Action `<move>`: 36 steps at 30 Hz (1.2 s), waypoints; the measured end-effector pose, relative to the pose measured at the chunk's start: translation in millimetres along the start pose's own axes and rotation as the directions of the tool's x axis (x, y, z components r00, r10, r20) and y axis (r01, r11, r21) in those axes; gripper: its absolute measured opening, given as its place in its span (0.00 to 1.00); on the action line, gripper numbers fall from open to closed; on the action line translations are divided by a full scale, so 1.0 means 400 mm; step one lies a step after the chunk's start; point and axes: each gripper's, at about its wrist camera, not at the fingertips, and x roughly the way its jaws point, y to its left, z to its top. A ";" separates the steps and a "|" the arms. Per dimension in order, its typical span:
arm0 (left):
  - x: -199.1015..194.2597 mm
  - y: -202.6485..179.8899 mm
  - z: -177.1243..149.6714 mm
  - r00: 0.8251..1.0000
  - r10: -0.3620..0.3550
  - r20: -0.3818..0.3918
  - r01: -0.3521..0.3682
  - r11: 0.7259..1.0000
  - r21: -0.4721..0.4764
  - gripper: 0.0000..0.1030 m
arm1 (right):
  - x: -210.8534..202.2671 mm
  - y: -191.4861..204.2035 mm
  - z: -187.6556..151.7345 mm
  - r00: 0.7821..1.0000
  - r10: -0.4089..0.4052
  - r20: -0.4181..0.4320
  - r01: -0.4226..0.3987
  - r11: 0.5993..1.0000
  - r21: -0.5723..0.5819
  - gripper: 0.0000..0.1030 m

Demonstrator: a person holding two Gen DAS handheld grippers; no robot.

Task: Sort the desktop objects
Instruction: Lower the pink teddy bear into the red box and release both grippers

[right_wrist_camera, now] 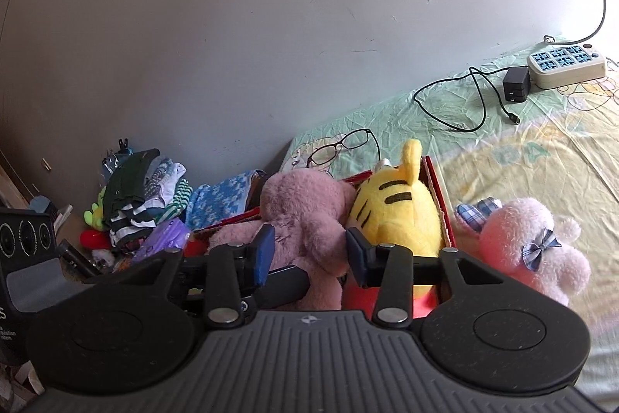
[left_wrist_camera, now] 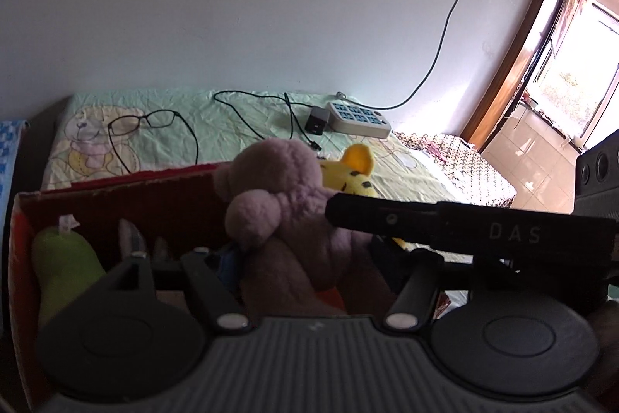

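A mauve plush bear sits in a red cardboard box on the bed. My left gripper has its jaws around the bear's body, shut on it. The bear also shows in the right wrist view, with a yellow striped tiger plush beside it in the box. My right gripper is open, its blue-padded fingers on either side of the bear's side, close in. A green plush lies in the box's left end. A pink plush lies on the sheet right of the box.
Black glasses lie on the sheet behind the box, with a black cable, a charger and a white power strip by the wall. A pile of folded clothes lies left of the box.
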 end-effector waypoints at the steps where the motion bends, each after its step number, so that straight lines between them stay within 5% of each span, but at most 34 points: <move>1: 0.007 0.005 -0.004 1.000 -0.001 -0.008 0.001 1.000 -0.005 0.67 | 0.007 -0.001 -0.002 1.000 -0.012 -0.007 0.012 1.000 -0.007 0.40; 11: 0.007 0.024 -0.062 0.995 0.066 -0.074 -0.064 0.998 0.024 0.73 | 0.034 -0.029 -0.016 0.999 -0.020 -0.037 0.021 1.000 0.006 0.29; 16: -0.026 0.011 -0.063 0.991 0.122 -0.062 -0.118 0.991 0.070 0.73 | -0.008 -0.032 -0.015 0.998 0.059 -0.035 -0.058 0.998 0.011 0.32; 24: 0.005 0.004 -0.072 0.986 0.148 -0.076 -0.139 0.984 0.114 0.75 | -0.001 0.002 -0.031 0.973 0.168 -0.158 -0.172 0.985 -0.015 0.32; 36: 0.066 0.001 -0.044 0.977 0.203 -0.059 -0.189 0.966 0.178 0.75 | 0.024 -0.014 -0.029 0.969 0.160 -0.188 -0.157 0.987 0.027 0.32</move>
